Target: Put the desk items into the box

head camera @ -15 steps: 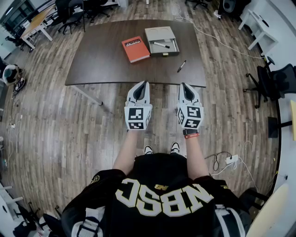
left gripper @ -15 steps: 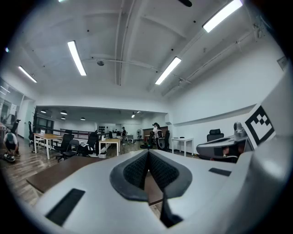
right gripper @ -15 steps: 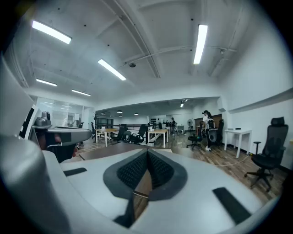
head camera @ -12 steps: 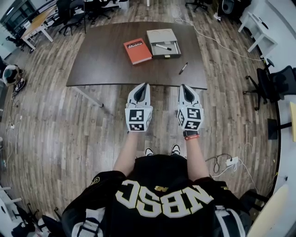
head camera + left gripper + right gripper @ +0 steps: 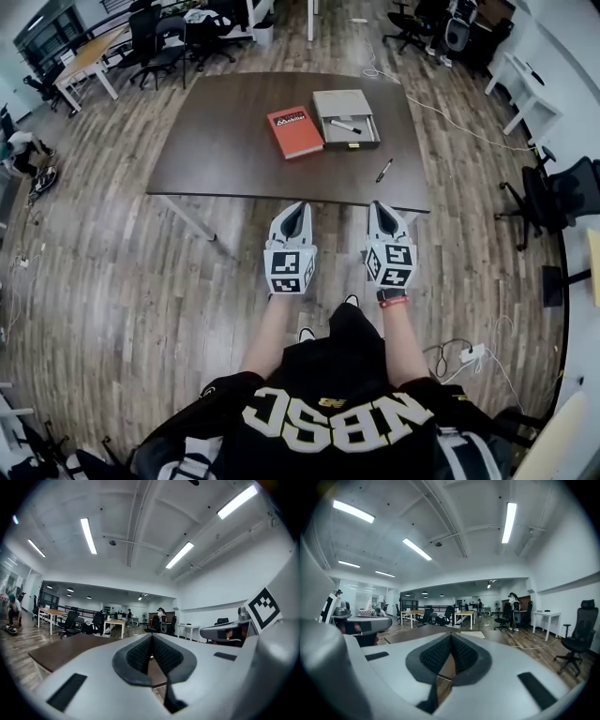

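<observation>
In the head view a dark brown table [image 5: 225,141] carries a red book [image 5: 295,131], a flat grey box [image 5: 339,103] with a marker [image 5: 345,127] lying in it, and a black pen [image 5: 384,170] near the front right edge. My left gripper [image 5: 298,206] and right gripper [image 5: 377,204] hang side by side just short of the table's near edge, both pointing at it. In the left gripper view the left gripper's [image 5: 151,638] dark pads meet with nothing between them. The right gripper [image 5: 451,638] shows the same in its own view.
Black office chairs [image 5: 553,178] stand to the right and more chairs and desks [image 5: 89,56] at the back left. A cable runs across the wood floor behind the table, and a power strip [image 5: 466,353] lies at the lower right. People stand far off in both gripper views.
The person has taken a step, and the table and both grippers now sit lower in the head view. The grippers remain shut and side by side at the table's near edge.
</observation>
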### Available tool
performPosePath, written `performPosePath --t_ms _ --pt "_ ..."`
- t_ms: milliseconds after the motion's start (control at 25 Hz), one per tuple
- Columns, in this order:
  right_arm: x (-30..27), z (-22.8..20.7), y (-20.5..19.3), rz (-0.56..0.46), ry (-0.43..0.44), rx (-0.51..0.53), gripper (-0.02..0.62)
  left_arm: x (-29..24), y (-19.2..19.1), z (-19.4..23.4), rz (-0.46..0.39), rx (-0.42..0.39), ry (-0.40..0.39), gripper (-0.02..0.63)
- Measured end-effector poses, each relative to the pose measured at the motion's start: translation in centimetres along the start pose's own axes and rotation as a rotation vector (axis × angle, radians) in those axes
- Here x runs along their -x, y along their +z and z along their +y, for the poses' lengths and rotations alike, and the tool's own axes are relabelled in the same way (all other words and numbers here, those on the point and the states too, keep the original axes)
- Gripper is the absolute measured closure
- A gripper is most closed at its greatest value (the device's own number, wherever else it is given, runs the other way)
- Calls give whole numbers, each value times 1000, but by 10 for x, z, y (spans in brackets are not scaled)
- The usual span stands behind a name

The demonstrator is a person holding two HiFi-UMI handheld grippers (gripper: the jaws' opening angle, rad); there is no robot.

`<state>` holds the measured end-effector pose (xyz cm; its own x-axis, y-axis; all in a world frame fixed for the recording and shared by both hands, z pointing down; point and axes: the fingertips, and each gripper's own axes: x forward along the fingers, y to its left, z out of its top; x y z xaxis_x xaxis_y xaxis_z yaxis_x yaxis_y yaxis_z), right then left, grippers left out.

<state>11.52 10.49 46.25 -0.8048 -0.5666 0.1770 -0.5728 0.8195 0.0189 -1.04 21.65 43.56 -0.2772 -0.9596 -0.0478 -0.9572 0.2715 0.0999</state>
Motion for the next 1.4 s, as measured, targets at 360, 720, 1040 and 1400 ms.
performPosePath --t_ms 360,720,1040,1400 --pt "-89 -41 13 -31 29 -53 586 -92 -8 14 -1 -7 0 594" --pt "-209 -139 66 -79 24 -48 586 -251 1 14 18 -16 -16 594" --pt "-266 -196 44 -14 0 -120 583 -344 -17 -6 59 -47 -96 594" --pt "-293 -230 -25 162 -161 -255 575 -416 -64 -39 183 -49 -360 594"
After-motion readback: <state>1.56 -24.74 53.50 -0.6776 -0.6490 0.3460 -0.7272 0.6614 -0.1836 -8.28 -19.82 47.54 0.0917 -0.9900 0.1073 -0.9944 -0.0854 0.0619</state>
